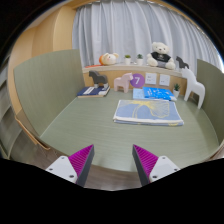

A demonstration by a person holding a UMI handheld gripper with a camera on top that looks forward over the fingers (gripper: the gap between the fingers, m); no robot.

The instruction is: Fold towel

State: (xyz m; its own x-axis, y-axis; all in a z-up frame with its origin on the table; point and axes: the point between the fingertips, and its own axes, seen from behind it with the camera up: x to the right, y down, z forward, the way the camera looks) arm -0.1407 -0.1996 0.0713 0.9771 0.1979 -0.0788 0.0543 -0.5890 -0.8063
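Setting: olive-green tabletop (90, 125), curtained window behind, we saw.
Towel: pale blue-white folded cloth towel (148, 111) lay flat, long axis crosswise.
Gripper: hand-held gripper (113, 163) fingers stood apart, empty.
Relation: towel sat well beyond fingers, slightly right, we judged.
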